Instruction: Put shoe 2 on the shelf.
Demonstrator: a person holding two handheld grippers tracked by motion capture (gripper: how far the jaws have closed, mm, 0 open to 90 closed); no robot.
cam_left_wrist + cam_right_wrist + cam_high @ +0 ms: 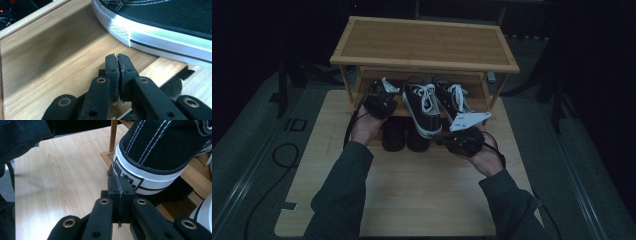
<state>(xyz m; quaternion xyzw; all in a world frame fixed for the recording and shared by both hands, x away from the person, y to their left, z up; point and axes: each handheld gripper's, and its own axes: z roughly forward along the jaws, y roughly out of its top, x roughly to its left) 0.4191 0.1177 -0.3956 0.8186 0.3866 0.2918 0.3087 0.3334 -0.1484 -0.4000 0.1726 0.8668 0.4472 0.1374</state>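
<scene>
Two black canvas sneakers with white rubber soles (424,107) sit on the bamboo shoe rack's lower shelf (398,112). Both hand-held grippers, left (117,65) and right (120,187), are pressed together, empty. The sneakers are probably light and pliable; the stiff heel rim looks best to pinch.

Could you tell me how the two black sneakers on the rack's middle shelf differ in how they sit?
The left sneaker lies nearer the person, its heel overhanging the shelf edge. The right sneaker sits farther back and is partly covered by the right hand-held gripper. Both are black canvas with white laces and white soles, heels toward the person.
</scene>
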